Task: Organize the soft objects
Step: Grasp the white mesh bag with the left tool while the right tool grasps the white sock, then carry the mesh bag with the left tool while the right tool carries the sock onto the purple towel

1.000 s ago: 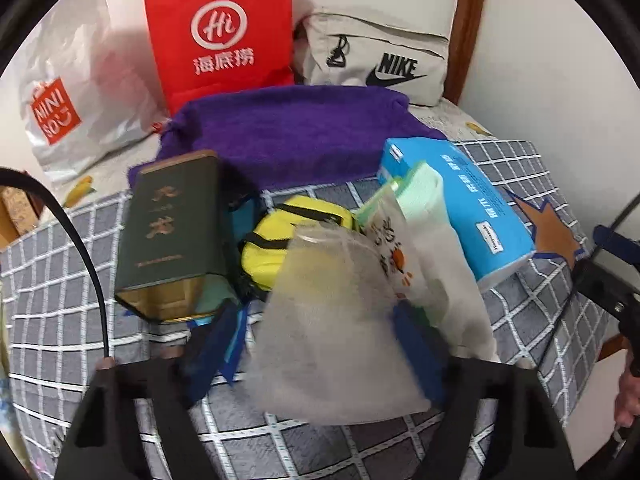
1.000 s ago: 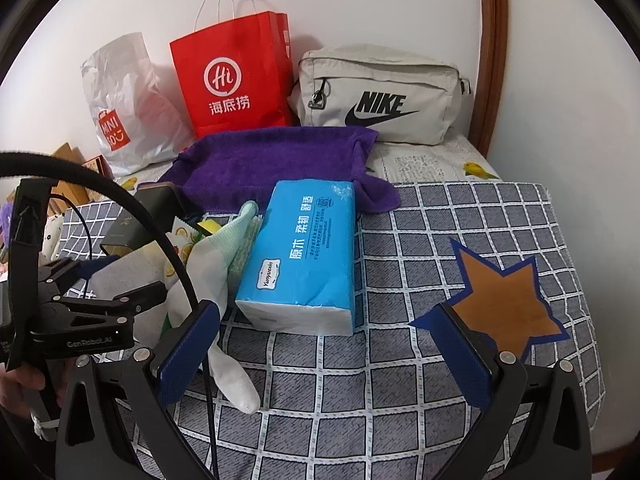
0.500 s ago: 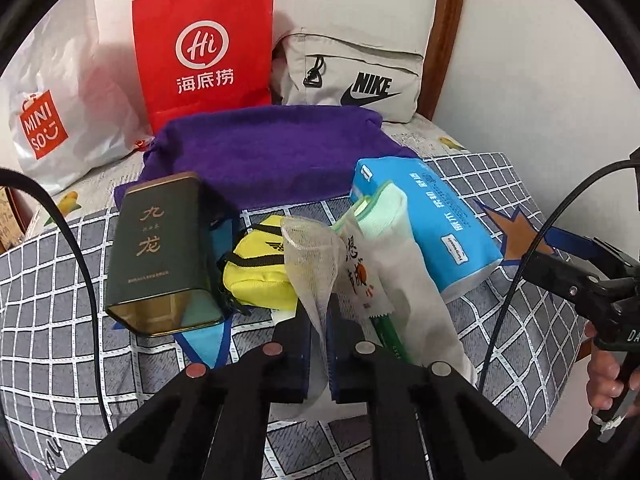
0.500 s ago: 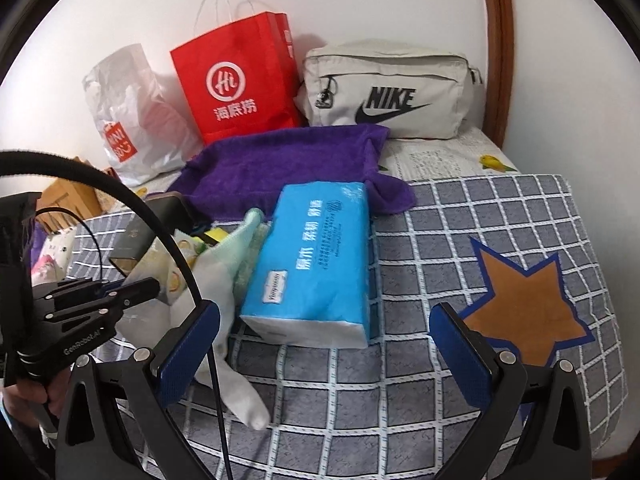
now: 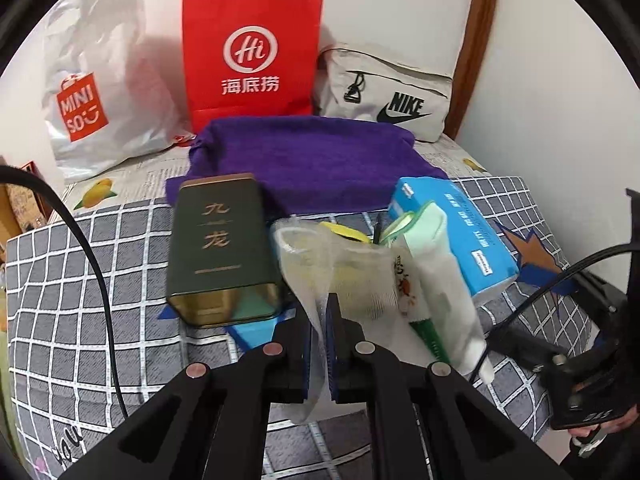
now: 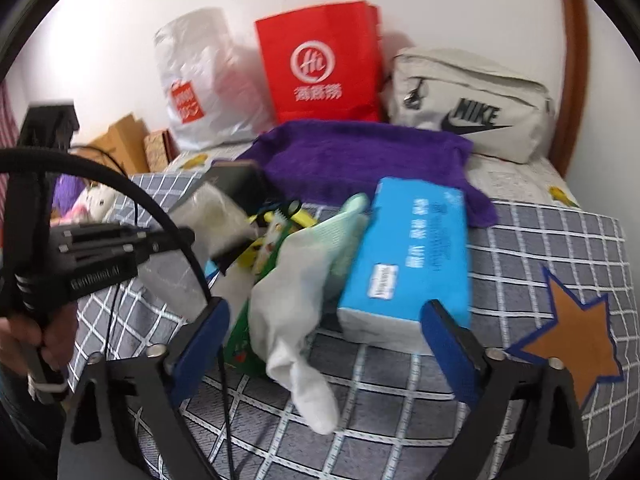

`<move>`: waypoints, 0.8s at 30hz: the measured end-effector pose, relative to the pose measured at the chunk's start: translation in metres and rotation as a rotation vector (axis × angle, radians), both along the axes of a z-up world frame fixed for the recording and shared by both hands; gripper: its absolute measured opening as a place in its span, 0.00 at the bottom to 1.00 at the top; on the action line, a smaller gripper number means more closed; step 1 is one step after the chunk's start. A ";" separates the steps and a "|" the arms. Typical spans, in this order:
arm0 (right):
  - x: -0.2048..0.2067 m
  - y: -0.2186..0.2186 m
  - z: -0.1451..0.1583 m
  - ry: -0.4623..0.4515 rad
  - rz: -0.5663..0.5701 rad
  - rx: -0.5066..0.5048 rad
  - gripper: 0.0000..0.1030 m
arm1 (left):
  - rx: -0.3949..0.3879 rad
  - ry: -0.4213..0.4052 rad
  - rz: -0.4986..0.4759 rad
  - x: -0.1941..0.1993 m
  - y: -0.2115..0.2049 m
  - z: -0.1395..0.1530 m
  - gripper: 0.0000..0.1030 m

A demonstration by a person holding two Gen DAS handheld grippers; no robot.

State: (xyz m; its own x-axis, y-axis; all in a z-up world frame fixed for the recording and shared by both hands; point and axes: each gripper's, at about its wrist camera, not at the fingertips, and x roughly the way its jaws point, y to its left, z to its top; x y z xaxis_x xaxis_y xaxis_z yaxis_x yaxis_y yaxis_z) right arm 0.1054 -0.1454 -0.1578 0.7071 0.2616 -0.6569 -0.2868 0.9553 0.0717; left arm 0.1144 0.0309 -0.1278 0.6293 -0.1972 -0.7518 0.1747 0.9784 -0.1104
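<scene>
Mesh pouch (image 5: 344,276): translucent white, crumpled, limp, netted weave.

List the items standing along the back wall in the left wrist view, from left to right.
White Miniso bag → red paper bag → beige Nike pouch.

Mesh pouch (image 5: 320,264): translucent white, limp, pinched at its lower edge and lifted off the checked cover, mouth up. White sock (image 6: 296,320) with a mint cuff lies diagonally, toe toward the camera, touching the blue tissue pack (image 6: 412,256), which lies flat.
</scene>
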 end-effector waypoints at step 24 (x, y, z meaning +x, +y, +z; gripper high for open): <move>0.022 0.039 -0.034 0.116 0.068 -0.047 0.24 | -0.102 0.030 -0.007 -0.002 0.025 -0.020 0.07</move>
State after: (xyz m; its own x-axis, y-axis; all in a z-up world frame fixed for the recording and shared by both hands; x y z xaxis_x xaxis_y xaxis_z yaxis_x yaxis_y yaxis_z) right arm 0.1273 -0.1068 -0.1922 0.6078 0.2729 -0.7457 -0.3432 0.9371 0.0632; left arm 0.1124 0.0560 -0.1474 0.6048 -0.2781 -0.7462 0.1764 0.9606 -0.2150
